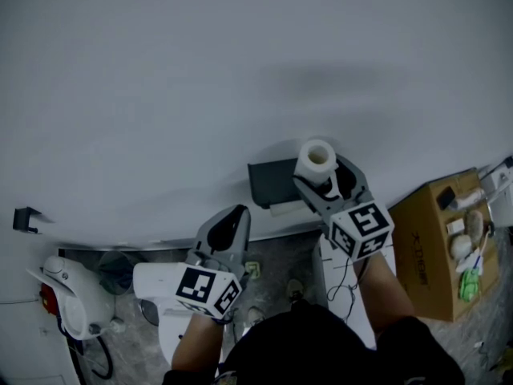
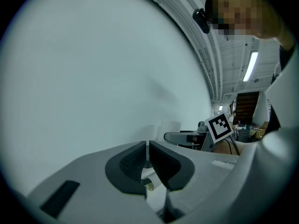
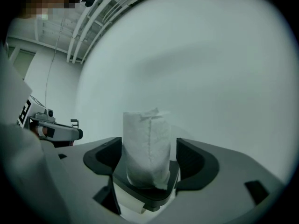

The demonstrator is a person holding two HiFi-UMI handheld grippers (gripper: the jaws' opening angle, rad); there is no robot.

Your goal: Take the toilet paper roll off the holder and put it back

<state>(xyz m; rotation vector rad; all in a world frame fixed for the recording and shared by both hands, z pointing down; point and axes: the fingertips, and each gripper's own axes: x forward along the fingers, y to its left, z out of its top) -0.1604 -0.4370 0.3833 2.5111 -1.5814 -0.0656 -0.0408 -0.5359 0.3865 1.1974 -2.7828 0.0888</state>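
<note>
Below the toilet paper roll (image 1: 317, 160), your right gripper (image 1: 325, 181) covers most of the dark holder (image 1: 271, 181), so contact there is unclear. Right of the roll, the cardboard box (image 1: 421, 251) holds bits, perhaps bottles, too small to name.

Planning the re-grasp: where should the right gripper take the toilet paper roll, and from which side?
Grip the toilet paper roll mid-height on its curved wall, one pad each side, coming level from the front. It stands upright on the holder, core hole up, both flanks free; the right gripper straddles it, open.
</note>
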